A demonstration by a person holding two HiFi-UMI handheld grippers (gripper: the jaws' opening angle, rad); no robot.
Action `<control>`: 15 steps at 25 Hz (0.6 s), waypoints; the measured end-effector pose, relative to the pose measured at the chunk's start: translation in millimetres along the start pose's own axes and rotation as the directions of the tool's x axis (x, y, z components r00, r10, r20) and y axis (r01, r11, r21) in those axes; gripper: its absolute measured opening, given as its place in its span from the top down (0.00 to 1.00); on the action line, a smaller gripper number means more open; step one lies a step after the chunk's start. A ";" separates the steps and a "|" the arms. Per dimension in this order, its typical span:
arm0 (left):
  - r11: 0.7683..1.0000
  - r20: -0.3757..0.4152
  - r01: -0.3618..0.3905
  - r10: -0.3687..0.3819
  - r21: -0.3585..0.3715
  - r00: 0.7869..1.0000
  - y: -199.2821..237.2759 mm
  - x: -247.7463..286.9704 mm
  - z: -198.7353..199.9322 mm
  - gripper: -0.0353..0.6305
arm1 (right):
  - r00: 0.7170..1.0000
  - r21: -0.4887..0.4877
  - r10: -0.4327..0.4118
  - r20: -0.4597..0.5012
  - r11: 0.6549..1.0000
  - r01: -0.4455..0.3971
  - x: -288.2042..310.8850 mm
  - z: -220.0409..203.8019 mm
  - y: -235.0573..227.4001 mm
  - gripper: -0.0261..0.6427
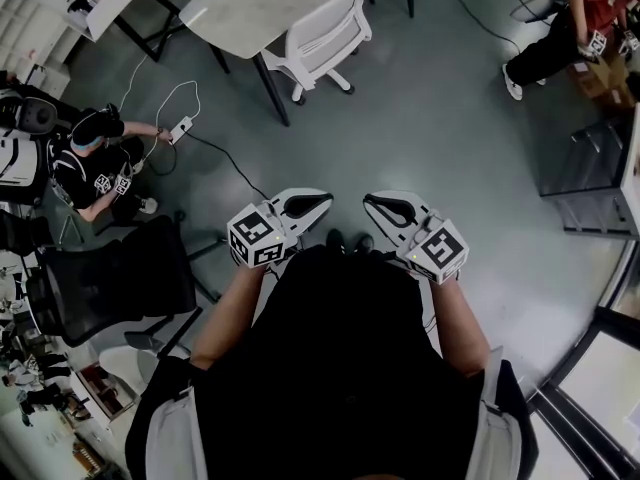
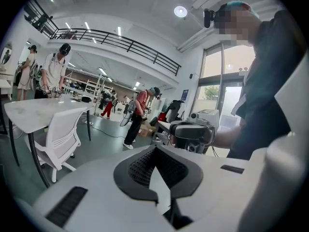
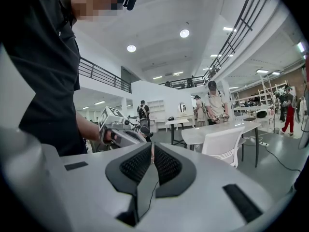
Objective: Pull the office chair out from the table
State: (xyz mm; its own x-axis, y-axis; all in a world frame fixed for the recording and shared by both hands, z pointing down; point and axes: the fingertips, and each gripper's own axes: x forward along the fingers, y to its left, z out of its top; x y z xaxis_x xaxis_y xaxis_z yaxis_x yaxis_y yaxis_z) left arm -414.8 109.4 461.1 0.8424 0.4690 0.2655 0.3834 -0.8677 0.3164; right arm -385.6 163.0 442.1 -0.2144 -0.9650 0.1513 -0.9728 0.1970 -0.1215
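Note:
A white office chair (image 1: 322, 34) is tucked against a white marble-look table (image 1: 262, 1) at the far side of the floor. It also appears at the left of the left gripper view as chair (image 2: 60, 135) under table (image 2: 37, 113), and at the right of the right gripper view as chair (image 3: 225, 145) by table (image 3: 212, 130). My left gripper (image 1: 322, 201) and right gripper (image 1: 370, 201) are held side by side in front of my body, well short of the chair. Both are shut with nothing between the jaws, which meet in the left gripper view (image 2: 155, 152) and the right gripper view (image 3: 151, 151).
A black office chair (image 1: 122, 278) stands close at my left. A person (image 1: 96, 160) crouches by a power strip and cable (image 1: 180, 126). Another person in red (image 1: 582, 16) is at the far right near boxes. A metal frame (image 1: 598, 180) lines the right side.

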 end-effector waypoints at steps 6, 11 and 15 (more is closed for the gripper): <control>1.000 -0.008 -0.001 0.001 0.006 1.000 -8.0 12.6 1.5 0.93 | 1.000 -0.007 -0.004 -0.007 1.000 0.004 -12.2 -1.7 -3.5 0.92; 1.000 -0.013 0.005 -0.005 0.012 1.000 -15.3 23.1 -0.7 0.93 | 1.000 0.006 -0.020 -0.016 1.000 0.020 -21.6 -6.3 -9.0 0.92; 1.000 -0.018 0.011 -0.011 0.006 1.000 -18.8 26.6 -1.1 0.93 | 1.000 0.038 -0.023 -0.005 0.999 0.023 -26.4 -14.6 -13.8 0.92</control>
State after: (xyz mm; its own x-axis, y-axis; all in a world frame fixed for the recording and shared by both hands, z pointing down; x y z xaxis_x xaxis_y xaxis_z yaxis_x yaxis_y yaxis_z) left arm -400.1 138.3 463.2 0.8312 0.4810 0.2787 0.3946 -0.8637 0.3135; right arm -367.9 188.2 454.1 -0.1921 -0.9685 0.1585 -0.9735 0.1677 -0.1553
